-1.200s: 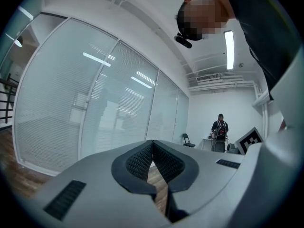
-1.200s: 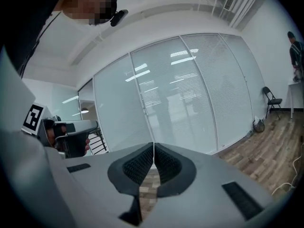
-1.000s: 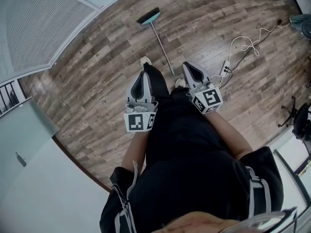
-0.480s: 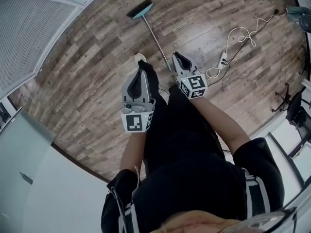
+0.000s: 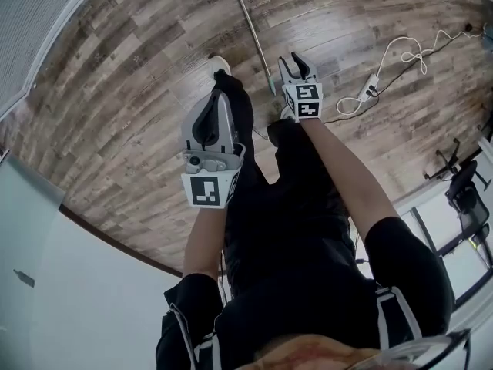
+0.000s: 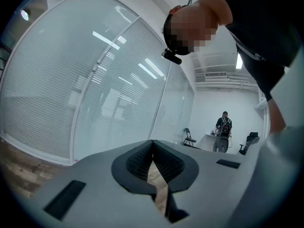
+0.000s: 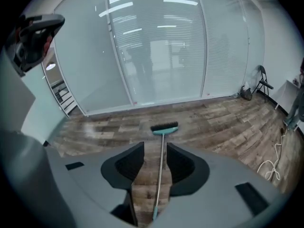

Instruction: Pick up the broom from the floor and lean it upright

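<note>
Right gripper view: the grey right gripper [image 7: 154, 148] has just been opening; its black pads [image 7: 129, 167] stand half apart, touching nothing. Between them shows the teal broom [image 7: 160, 175] with its thin stick, flat on the brown plank floor [image 7: 213, 122], head at 12 o'clock. A white cable [image 7: 271, 167] curls at 4 o'clock. The grey left gripper [image 6: 152, 144] is pressed together, empty.

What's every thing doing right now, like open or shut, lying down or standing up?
Broom with teal head and thin metal handle: lying flat on the wooden floor, not picked up.
Left tool: shut, empty.
Right tool: open, its jaws have just been opening; the broom's handle lines up between them, not gripped.
White power strip: lying on the floor; on or off, can't tell.
</note>
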